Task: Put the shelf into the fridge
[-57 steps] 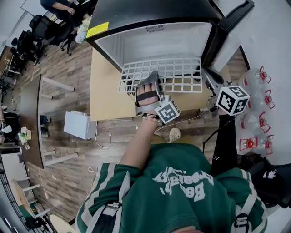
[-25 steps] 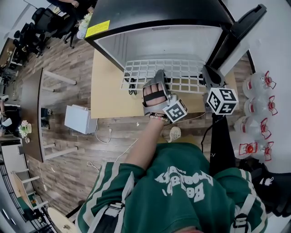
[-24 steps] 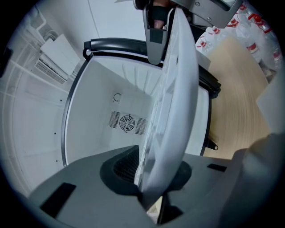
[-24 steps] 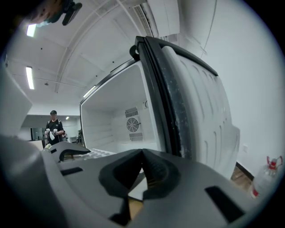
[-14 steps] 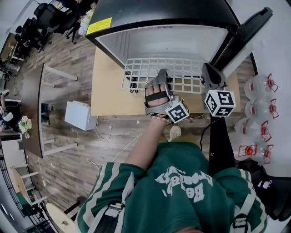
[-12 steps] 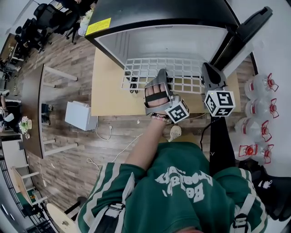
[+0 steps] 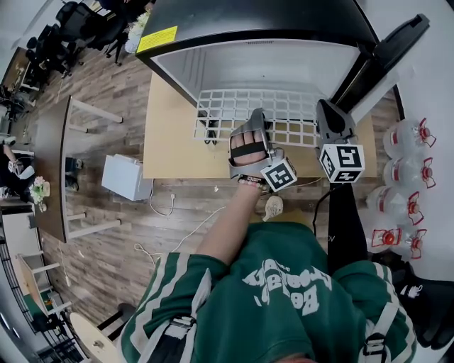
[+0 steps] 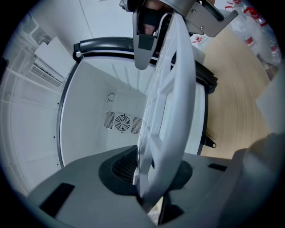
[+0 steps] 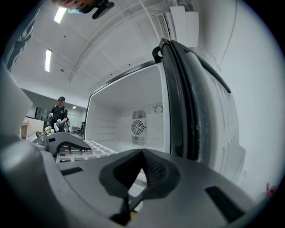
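The white wire shelf (image 7: 287,113) lies roughly level, its far edge at the mouth of the open mini fridge (image 7: 248,28) and its near part over the wooden desk (image 7: 170,142). The left tool (image 7: 257,117) grips the shelf's near edge; its jaws have just been opening a little, with the rim between them. The right tool (image 7: 330,113), jaws nearly together, pinches the shelf's right edge beside the open door (image 7: 386,46).

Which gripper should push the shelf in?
Probably the left gripper: it holds the shelf mid-edge, aimed into the fridge, though its jaws have just been opening; right gripper is at the corner by the door.
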A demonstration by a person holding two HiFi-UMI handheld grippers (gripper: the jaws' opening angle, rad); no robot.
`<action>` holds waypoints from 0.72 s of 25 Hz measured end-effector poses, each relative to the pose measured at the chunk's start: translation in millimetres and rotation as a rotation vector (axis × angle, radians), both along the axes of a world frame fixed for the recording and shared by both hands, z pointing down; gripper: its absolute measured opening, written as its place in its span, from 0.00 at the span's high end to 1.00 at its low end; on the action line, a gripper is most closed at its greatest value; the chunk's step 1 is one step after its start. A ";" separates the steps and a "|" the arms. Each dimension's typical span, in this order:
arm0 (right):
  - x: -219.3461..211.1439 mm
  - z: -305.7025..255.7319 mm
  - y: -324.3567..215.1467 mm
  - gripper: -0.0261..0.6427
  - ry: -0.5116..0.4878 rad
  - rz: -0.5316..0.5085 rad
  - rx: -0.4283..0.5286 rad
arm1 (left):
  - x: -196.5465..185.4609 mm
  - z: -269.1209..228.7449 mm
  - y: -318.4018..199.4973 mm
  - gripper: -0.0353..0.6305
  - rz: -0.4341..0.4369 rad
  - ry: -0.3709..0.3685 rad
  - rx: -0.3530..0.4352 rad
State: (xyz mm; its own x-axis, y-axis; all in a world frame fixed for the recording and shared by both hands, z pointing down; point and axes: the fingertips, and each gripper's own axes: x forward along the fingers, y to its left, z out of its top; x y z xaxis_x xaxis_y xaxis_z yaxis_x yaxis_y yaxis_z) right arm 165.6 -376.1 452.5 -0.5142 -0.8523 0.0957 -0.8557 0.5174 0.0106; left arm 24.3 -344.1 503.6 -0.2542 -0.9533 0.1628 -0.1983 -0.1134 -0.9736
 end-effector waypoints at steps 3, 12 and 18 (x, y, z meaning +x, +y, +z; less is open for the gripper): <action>4.0 -4.7 1.3 0.96 -0.032 0.008 0.006 | 1.1 -3.9 -0.2 0.81 -0.009 0.000 0.007; 9.4 -16.7 28.3 0.95 -0.025 0.016 0.035 | -2.9 -7.9 1.9 0.81 -0.016 -0.024 0.030; 26.6 -20.8 17.7 0.95 -0.019 0.040 0.026 | 1.4 -1.2 -16.7 0.80 -0.007 -0.022 0.008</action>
State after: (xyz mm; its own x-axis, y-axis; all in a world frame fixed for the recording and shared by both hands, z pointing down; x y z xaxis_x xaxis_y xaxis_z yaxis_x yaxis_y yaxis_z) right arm 192.2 -358.4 431.7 -0.4813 -0.8743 0.0635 -0.8758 0.4826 0.0068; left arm 25.8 -360.8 502.4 -0.2644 -0.9528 0.1492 -0.1773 -0.1041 -0.9786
